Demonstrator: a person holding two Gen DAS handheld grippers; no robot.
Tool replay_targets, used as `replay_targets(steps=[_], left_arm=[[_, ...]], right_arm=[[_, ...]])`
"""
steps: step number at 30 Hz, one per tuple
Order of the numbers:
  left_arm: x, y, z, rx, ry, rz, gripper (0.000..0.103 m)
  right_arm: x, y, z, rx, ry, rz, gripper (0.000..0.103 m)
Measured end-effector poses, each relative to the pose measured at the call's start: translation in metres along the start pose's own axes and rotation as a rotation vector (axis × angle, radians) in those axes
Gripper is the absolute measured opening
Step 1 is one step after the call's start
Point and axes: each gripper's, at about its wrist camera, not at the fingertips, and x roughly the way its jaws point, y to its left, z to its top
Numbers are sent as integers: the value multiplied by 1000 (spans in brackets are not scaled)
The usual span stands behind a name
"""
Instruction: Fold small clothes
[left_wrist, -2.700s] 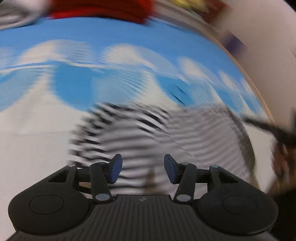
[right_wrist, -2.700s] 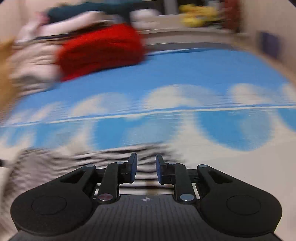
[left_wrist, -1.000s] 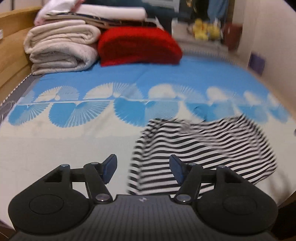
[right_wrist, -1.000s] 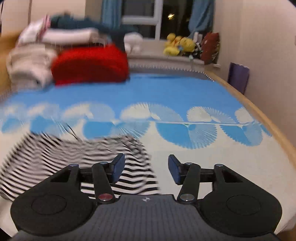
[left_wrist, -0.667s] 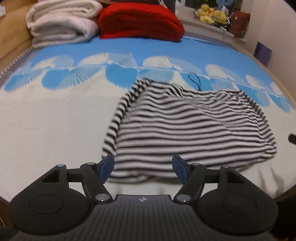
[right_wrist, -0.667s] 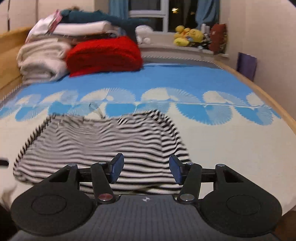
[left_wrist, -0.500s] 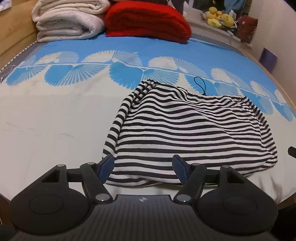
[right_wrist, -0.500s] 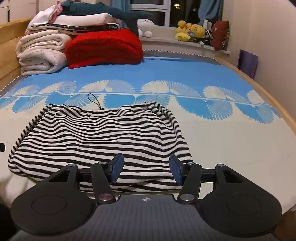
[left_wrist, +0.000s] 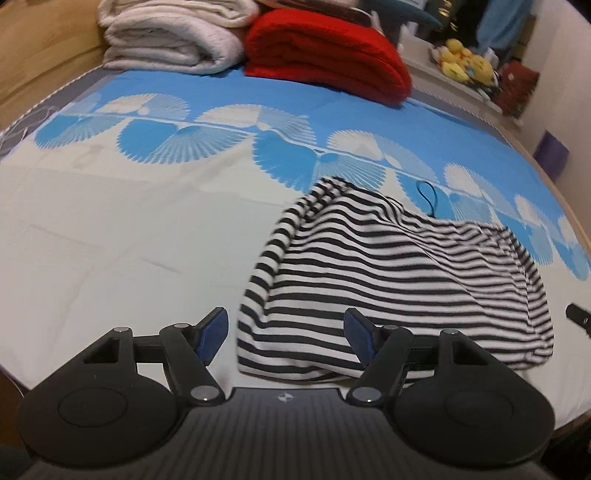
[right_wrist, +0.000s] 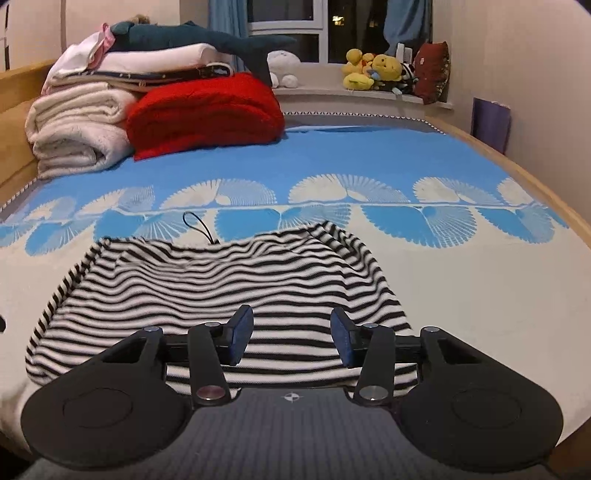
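A black-and-white striped garment (left_wrist: 399, 280) lies spread flat near the front edge of the bed; it also shows in the right wrist view (right_wrist: 221, 291). A thin black cord loop (right_wrist: 199, 225) sticks out at its far edge. My left gripper (left_wrist: 286, 336) is open and empty, just above the garment's near left corner. My right gripper (right_wrist: 291, 334) is open and empty, over the garment's near right part. The right gripper's tip (left_wrist: 576, 317) shows at the right edge of the left wrist view.
The bed has a blue and white fan-pattern cover (right_wrist: 369, 166). At its far end lie a folded red blanket (right_wrist: 207, 110) and stacked cream blankets (right_wrist: 77, 129). Plush toys (right_wrist: 373, 70) sit on the window sill. A wooden bed rail (right_wrist: 517, 166) runs along the right.
Both grippers let go of the garment and drew back; it now lies flat on the bed. Over the last half second the left gripper shifted left and the right one dropped lower.
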Motion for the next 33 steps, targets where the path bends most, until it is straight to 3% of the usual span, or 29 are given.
replay_targets(steps=[4, 8, 13, 15, 20, 24, 26, 30, 33], left_arm=[[-4, 23, 2, -60, -9, 17, 74], [-7, 47, 1, -114, -12, 51, 74], [-17, 77, 2, -189, -31, 66, 74], [-21, 86, 2, -207, -40, 71, 74], [-31, 107, 4, -259, -62, 66, 74], [-33, 124, 5, -303, -65, 62, 74], [-32, 133, 6, -328, -58, 55, 74], [-32, 146, 8, -355, -57, 53, 74], [-32, 155, 9, -373, -58, 52, 74]], right_arm=[[11, 14, -1, 14, 23, 32, 47], [17, 42, -4, -62, 35, 75, 47], [18, 93, -16, -256, 46, 220, 15], [16, 120, -26, -372, 51, 265, 12], [12, 190, -45, -555, 46, 415, 12], [26, 246, -60, -609, 122, 521, 13], [34, 272, -70, -659, 141, 536, 16], [61, 306, -82, -706, 217, 526, 35], [77, 318, -87, -732, 247, 497, 38]])
